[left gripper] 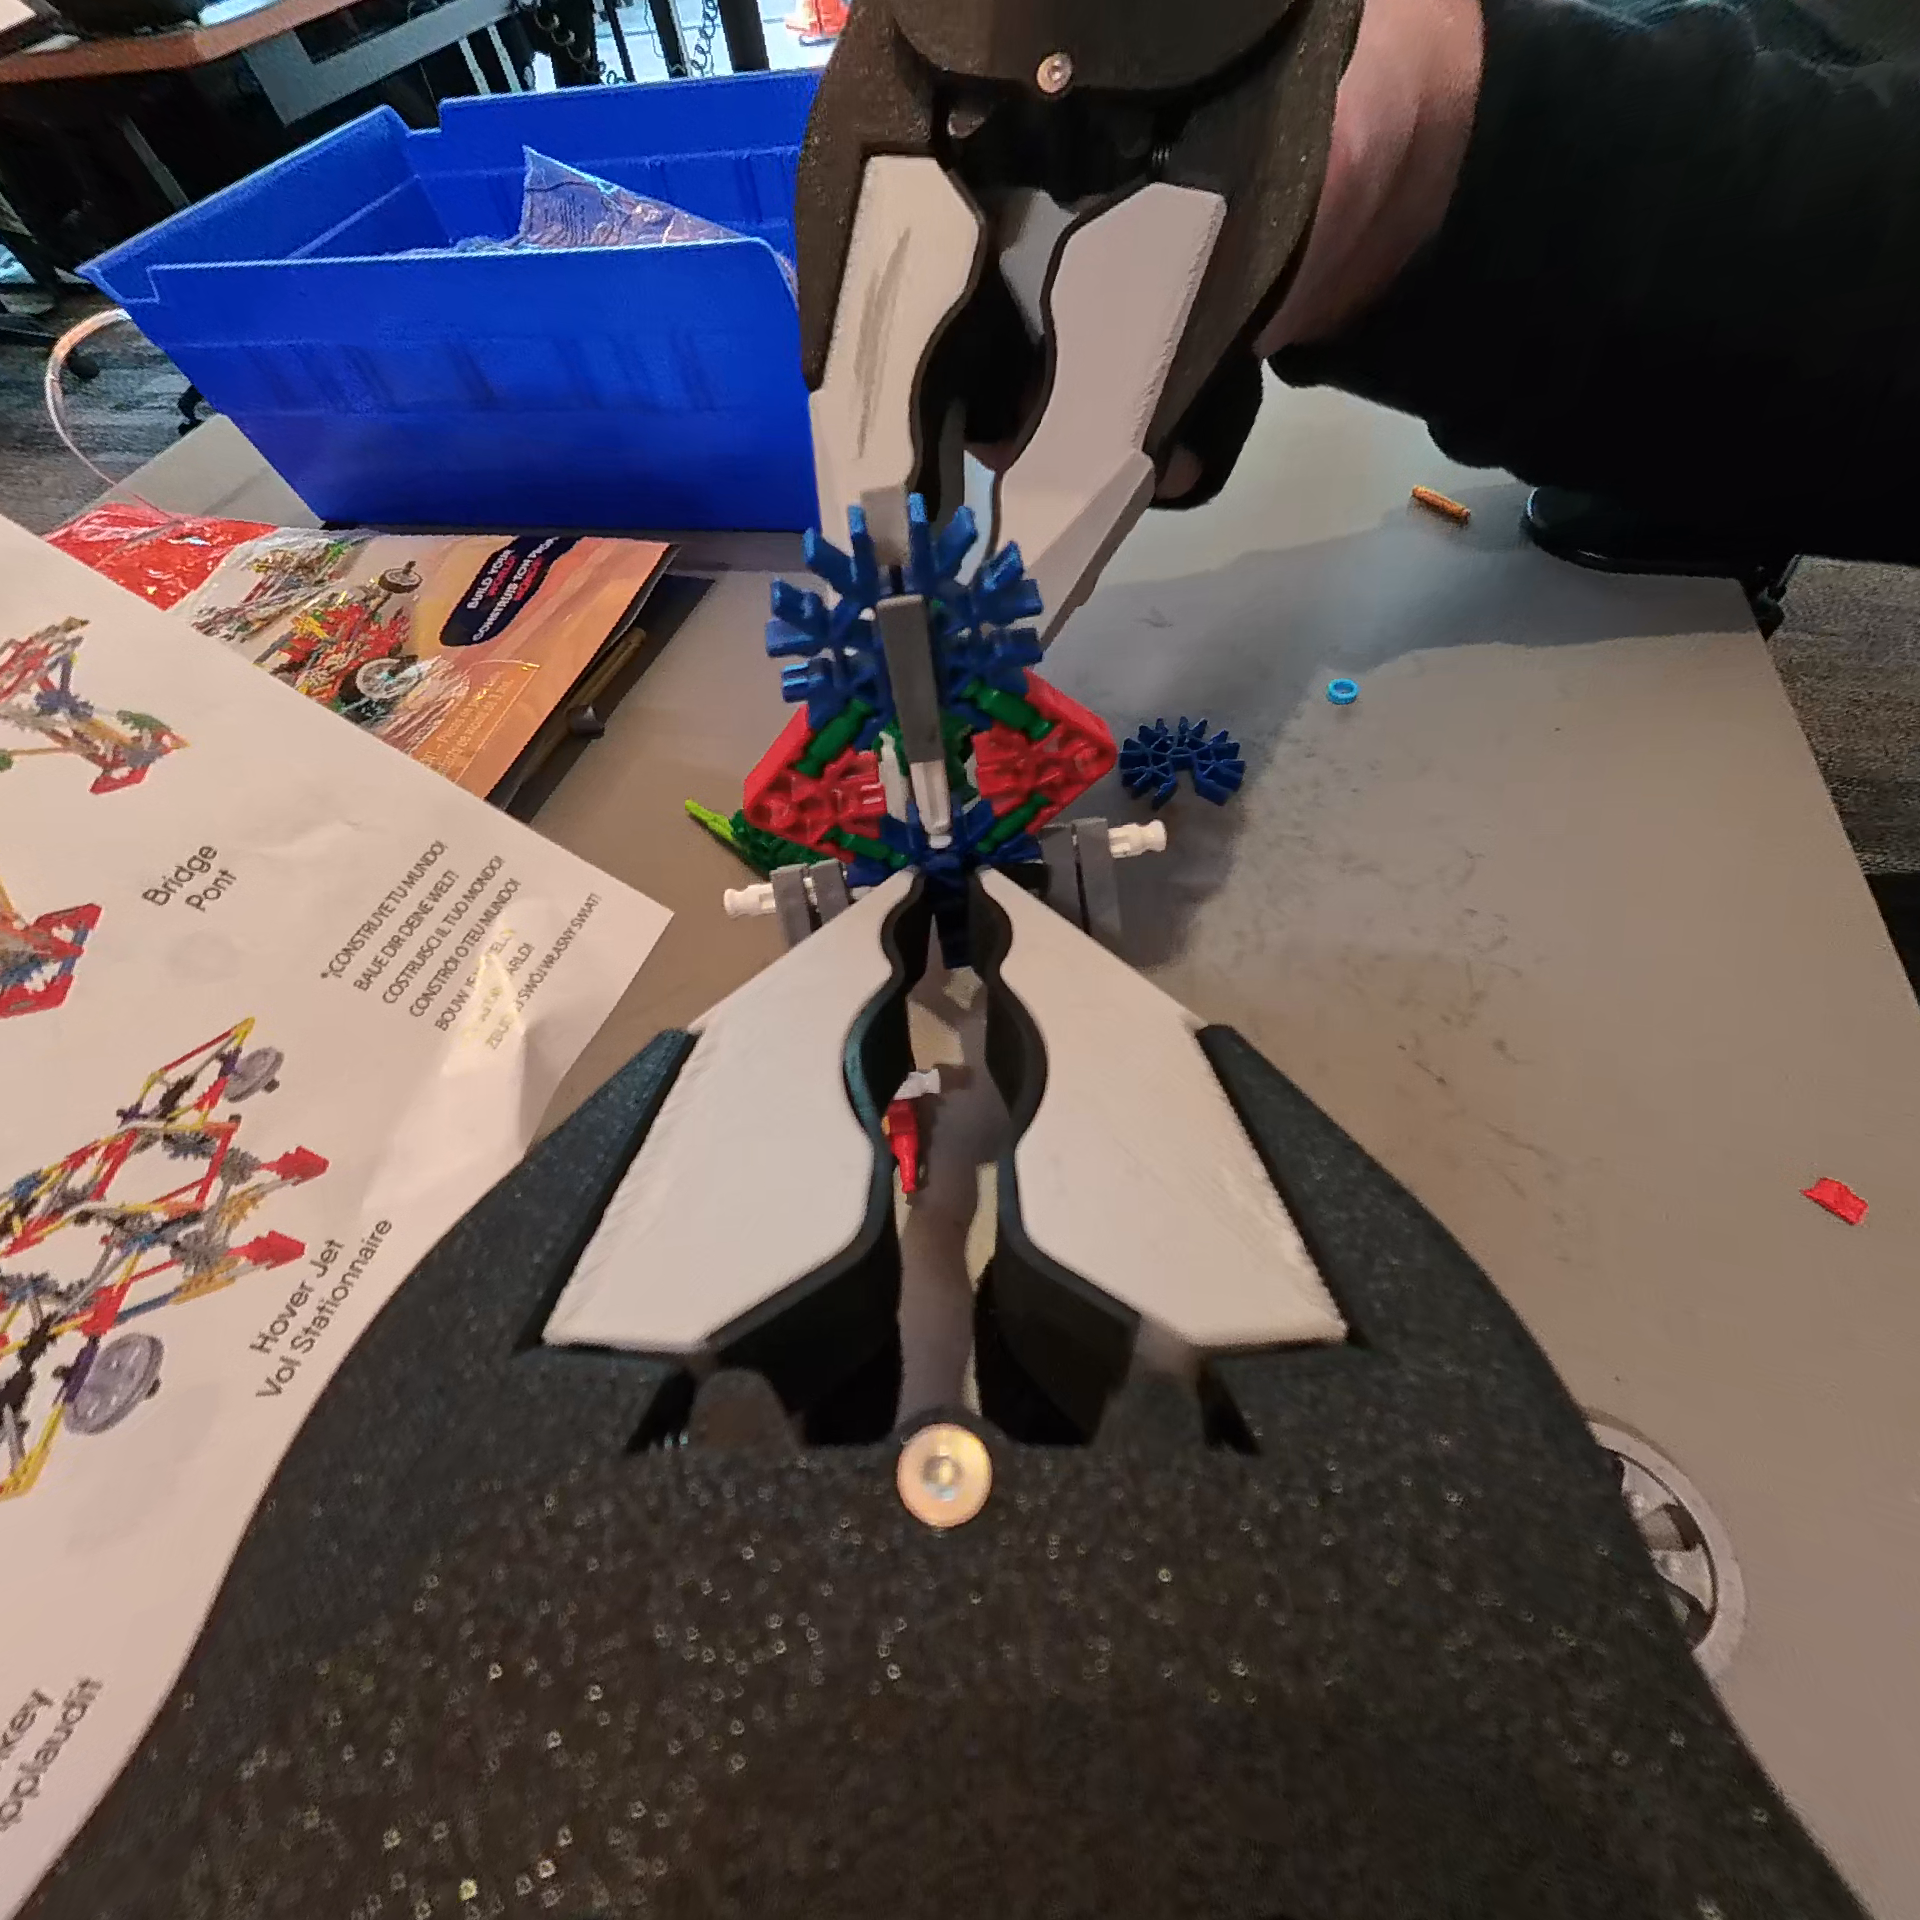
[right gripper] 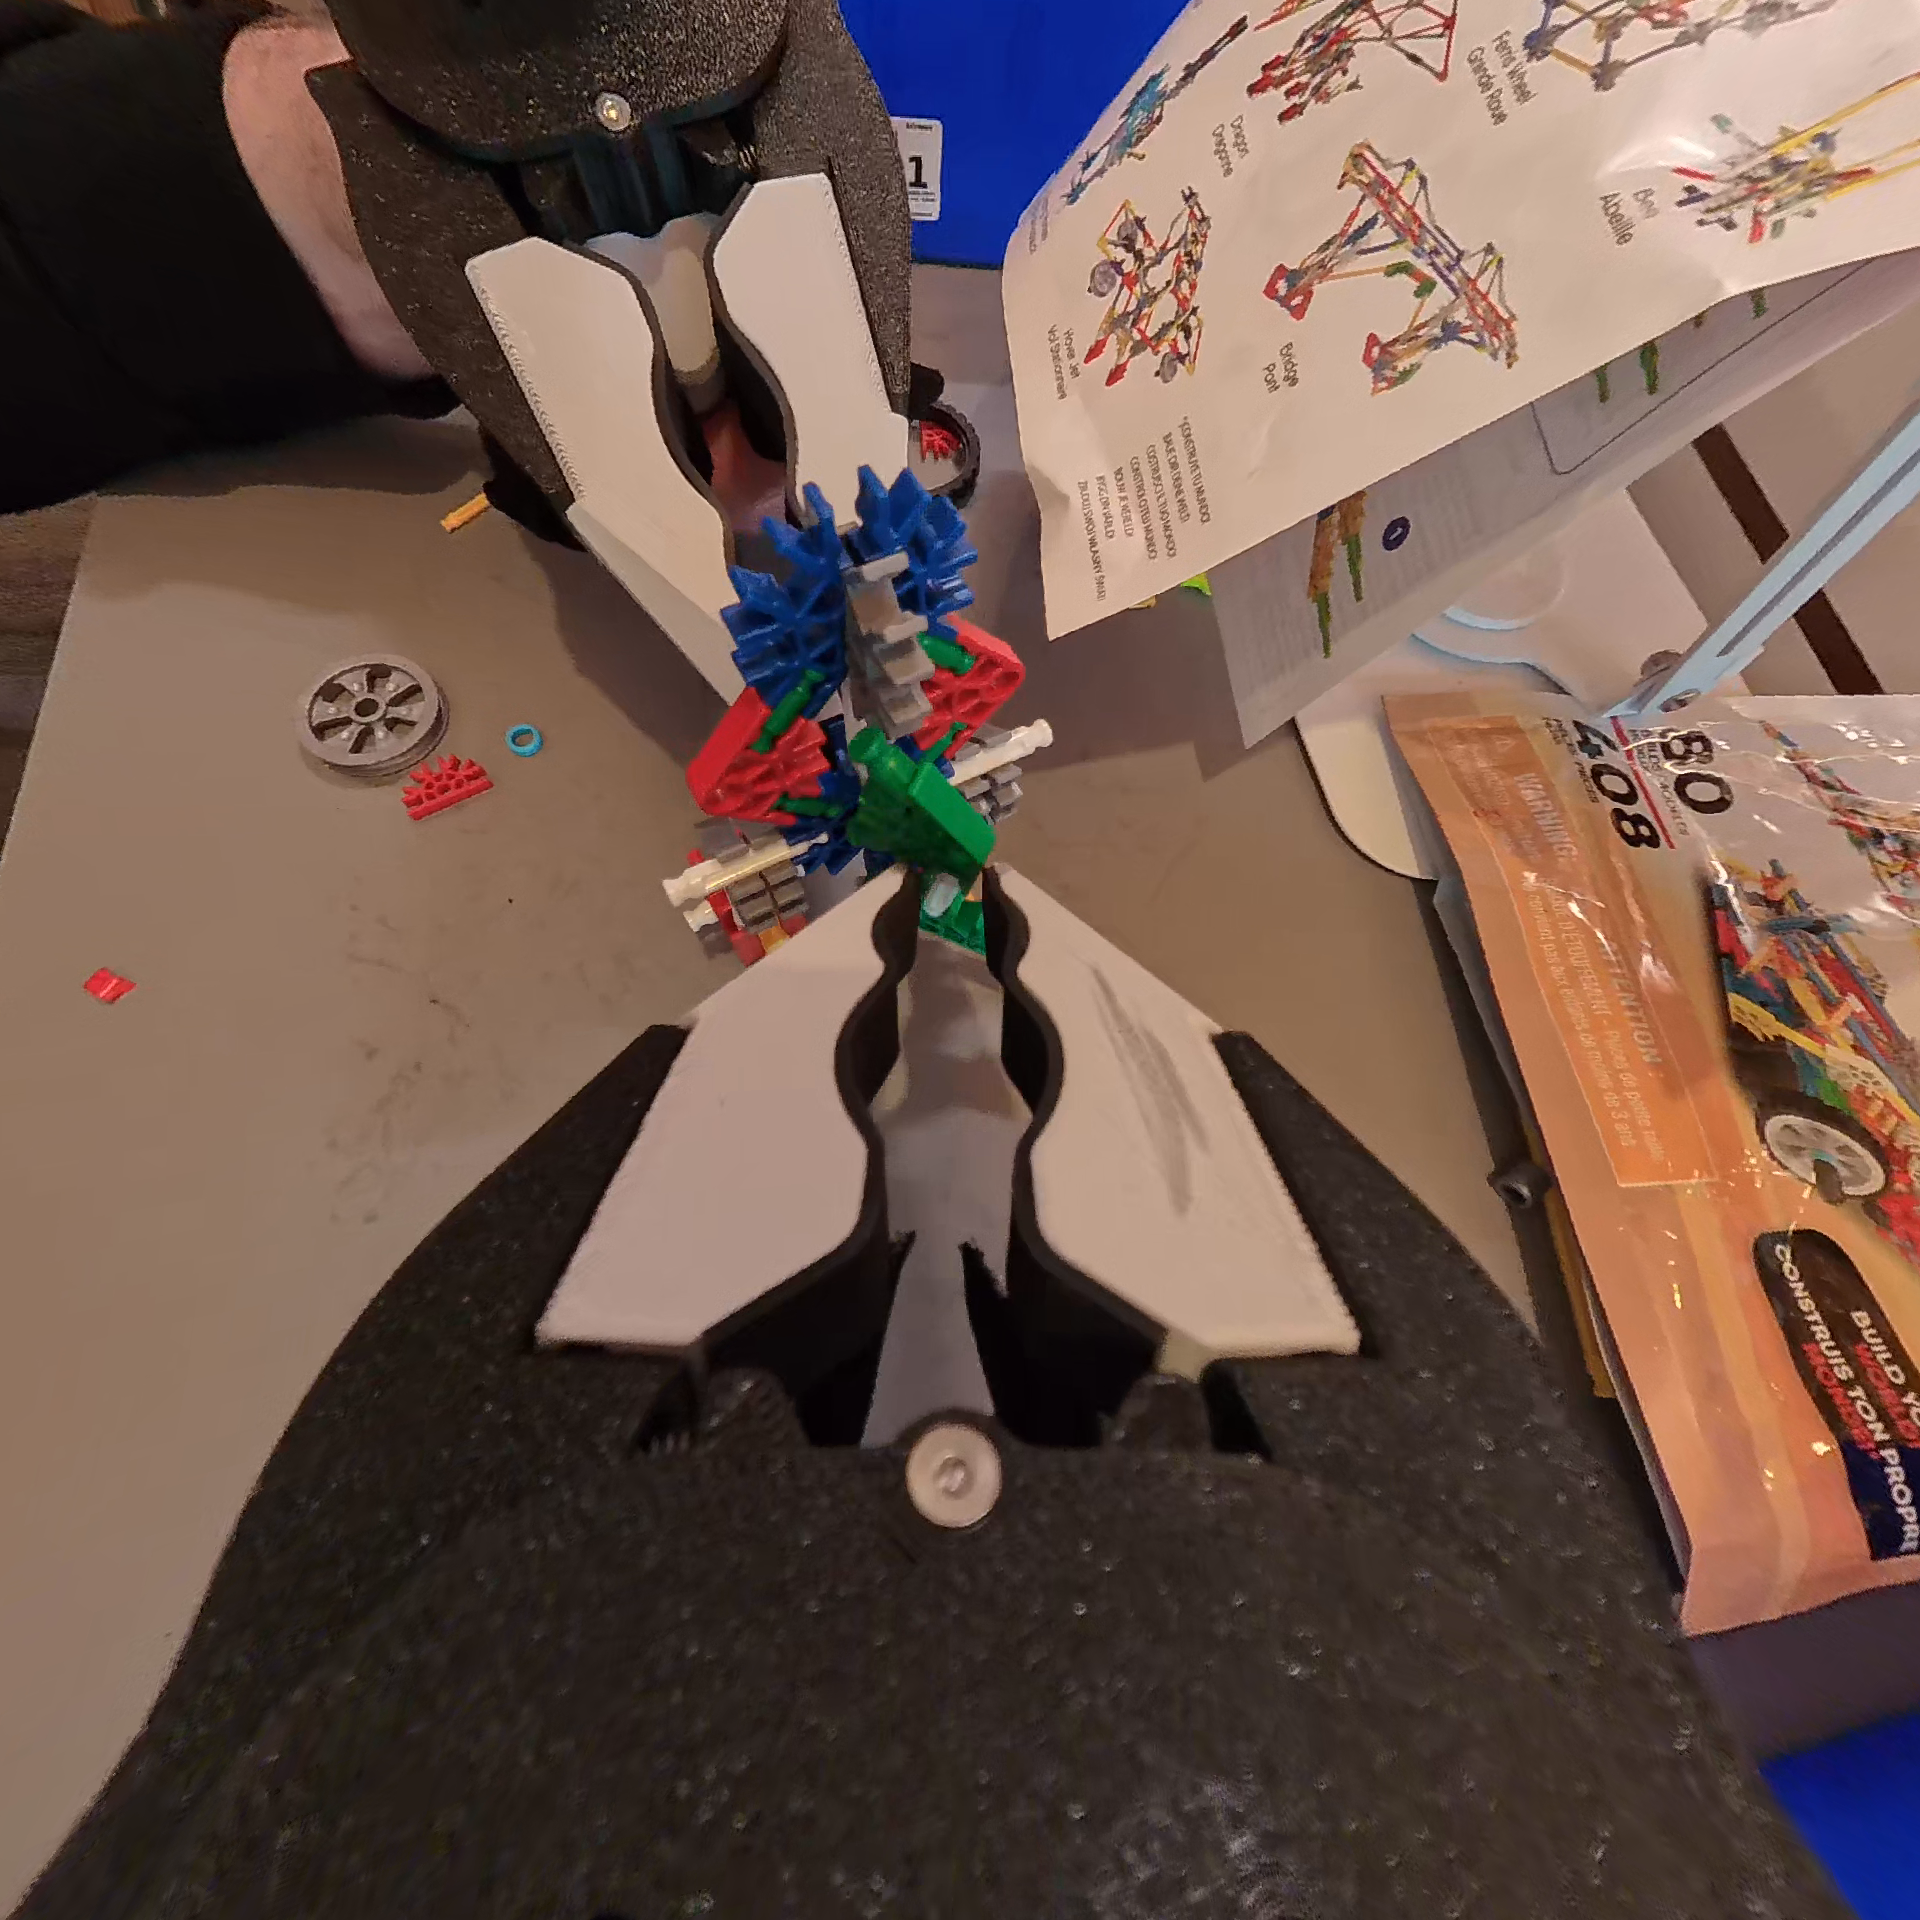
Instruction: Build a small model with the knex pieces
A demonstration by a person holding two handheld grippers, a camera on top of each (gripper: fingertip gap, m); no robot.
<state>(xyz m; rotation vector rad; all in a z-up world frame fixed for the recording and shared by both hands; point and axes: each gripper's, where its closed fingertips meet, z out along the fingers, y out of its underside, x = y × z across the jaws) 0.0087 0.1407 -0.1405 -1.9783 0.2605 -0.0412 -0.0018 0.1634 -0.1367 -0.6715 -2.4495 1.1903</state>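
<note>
We grip one toy model (left gripper: pixel 914 748) from both ends
Left gripper (left gripper: pixel 948 894) clamps its blue connector; right gripper (right gripper: pixel 951 883) clamps its green piece

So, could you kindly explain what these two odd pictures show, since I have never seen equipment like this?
There is no robot here. A person holds a pincer-like tool in each hand, and each tool carries a camera looking forward along its two white fingers. One picture comes from the left tool, the other from the right, so each also shows the opposite tool facing it.

Both tools are closed on the same toy model, built from blue, red, green and grey plastic pieces and held above a grey table. The left gripper pinches a blue piece at its near end; the right gripper pinches a green piece on the other end.

On the table lie a blue bin, a printed instruction sheet, a bag of parts, a grey wheel and small loose pieces.
</note>
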